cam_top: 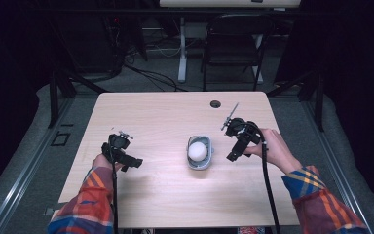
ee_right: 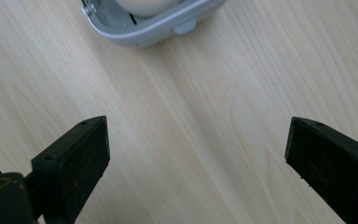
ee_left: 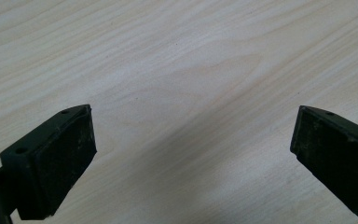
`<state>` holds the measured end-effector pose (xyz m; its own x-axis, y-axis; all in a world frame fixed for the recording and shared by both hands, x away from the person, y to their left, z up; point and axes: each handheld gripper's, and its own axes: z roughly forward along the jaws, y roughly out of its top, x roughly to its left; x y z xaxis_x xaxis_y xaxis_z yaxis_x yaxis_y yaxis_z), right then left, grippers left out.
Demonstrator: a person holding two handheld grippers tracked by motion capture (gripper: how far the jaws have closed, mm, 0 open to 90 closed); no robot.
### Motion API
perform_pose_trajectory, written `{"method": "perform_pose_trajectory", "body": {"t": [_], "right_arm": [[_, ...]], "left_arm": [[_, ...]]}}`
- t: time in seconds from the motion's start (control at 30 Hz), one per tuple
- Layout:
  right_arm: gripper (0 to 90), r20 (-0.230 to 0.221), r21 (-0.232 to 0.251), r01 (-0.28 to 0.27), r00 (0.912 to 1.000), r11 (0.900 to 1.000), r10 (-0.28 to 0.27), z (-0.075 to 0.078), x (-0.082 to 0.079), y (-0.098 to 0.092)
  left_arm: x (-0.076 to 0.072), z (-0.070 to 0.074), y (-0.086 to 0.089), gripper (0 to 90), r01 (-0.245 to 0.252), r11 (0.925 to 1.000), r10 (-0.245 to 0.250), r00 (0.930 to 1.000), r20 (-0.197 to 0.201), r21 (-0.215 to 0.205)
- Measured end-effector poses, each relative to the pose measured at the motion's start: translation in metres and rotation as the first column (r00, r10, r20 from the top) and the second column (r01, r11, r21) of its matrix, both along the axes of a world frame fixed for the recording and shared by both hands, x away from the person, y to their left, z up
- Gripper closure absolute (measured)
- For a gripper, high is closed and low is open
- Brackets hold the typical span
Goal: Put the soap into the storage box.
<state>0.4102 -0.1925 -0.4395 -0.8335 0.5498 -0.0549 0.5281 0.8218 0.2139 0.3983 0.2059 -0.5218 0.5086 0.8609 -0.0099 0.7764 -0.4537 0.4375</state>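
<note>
A small grey container (cam_top: 199, 158) sits near the middle of the wooden table (cam_top: 165, 117), with a white egg-shaped object (cam_top: 197, 151) inside it. My left gripper (cam_top: 131, 163) hovers well to its left, open and holding nothing. In the left gripper view its jaws stand wide apart over bare wood (ee_left: 186, 93). My right gripper (cam_top: 233, 155) is just right of the container, open and holding nothing. In the right gripper view the grey container (ee_right: 158, 29) lies ahead of the jaws at the top edge, with the white object (ee_right: 144, 5) partly cut off.
A round cable hole (cam_top: 215, 104) is in the table's far side. A black chair (cam_top: 233, 46) and a white desk leg (cam_top: 181, 48) stand beyond the table. Cables (cam_top: 268, 190) trail from the grippers toward the near edge.
</note>
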Motion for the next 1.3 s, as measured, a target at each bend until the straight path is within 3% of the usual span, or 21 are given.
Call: {"method": "perform_pose_trajectory", "body": {"t": [0.5,0.53,0.67,0.7,0.9,0.97,1.03,1.07,1.1,1.2,1.3], "right_arm": [[0.0,-0.013,-0.022,0.08,0.9967,0.997,-0.08,-0.022,-0.02,-0.052],[0.0,-0.02,-0.004,0.09,0.9958,0.996,-0.09,-0.025,-0.021,-0.054],[0.0,-0.031,-0.009,0.111,0.9932,0.994,-0.112,-0.036,-0.027,-0.065],[0.0,-0.041,-0.03,0.108,0.9931,0.994,-0.11,-0.043,-0.03,-0.07],[0.2,-0.054,-0.048,0.119,0.9911,0.992,-0.122,-0.058,-0.038,-0.078],[0.5,-0.06,-0.03,0.129,0.9896,0.991,-0.131,-0.064,-0.042,-0.081],[0.0,-0.071,-0.026,0.105,0.9918,0.994,-0.107,-0.069,-0.044,-0.083],[0.3,-0.064,0.042,0.104,0.9928,0.994,-0.101,-0.074,-0.049,-0.087],[0.3,-0.064,0.042,0.104,0.9928,0.994,-0.101,-0.074,-0.049,-0.087],[0.6,-0.071,0.027,0.113,0.9912,0.993,-0.111,-0.082,-0.052,-0.09],[1.9,-0.084,-0.026,0.109,0.9902,0.994,-0.111,-0.089,-0.051,-0.09]], "left_arm": [[0.0,0.0,-0.001,0.1,-0.001,1.0,0.001,1.0,0.002,0.0],[0.0,0.0,-0.001,0.1,0.0,1.0,0.0,1.0,0.002,0.001],[0.0,0.0,-0.001,0.1,-0.001,1.0,0.001,1.0,0.002,0.0],[0.0,0.0,-0.001,0.2,-0.001,1.0,0.001,1.0,0.002,0.001],[0.0,-0.001,-0.001,0.2,-0.001,1.0,0.001,1.0,0.002,0.002],[0.0,-0.001,-0.001,0.1,-0.001,1.0,0.001,1.0,0.0,0.002],[0.0,-0.001,-0.001,0.1,0.0,1.0,0.0,1.0,-0.001,0.002],[0.0,0.0,-0.001,0.1,0.002,1.0,-0.002,1.0,-0.001,0.002],[0.0,0.0,-0.001,0.1,0.002,1.0,-0.002,1.0,-0.001,0.002],[0.0,0.0,-0.001,0.1,0.008,1.0,-0.007,1.0,0.002,0.0],[-0.001,0.0,-0.002,0.1,0.01,1.0,-0.01,0.9999,0.002,0.001]]}}
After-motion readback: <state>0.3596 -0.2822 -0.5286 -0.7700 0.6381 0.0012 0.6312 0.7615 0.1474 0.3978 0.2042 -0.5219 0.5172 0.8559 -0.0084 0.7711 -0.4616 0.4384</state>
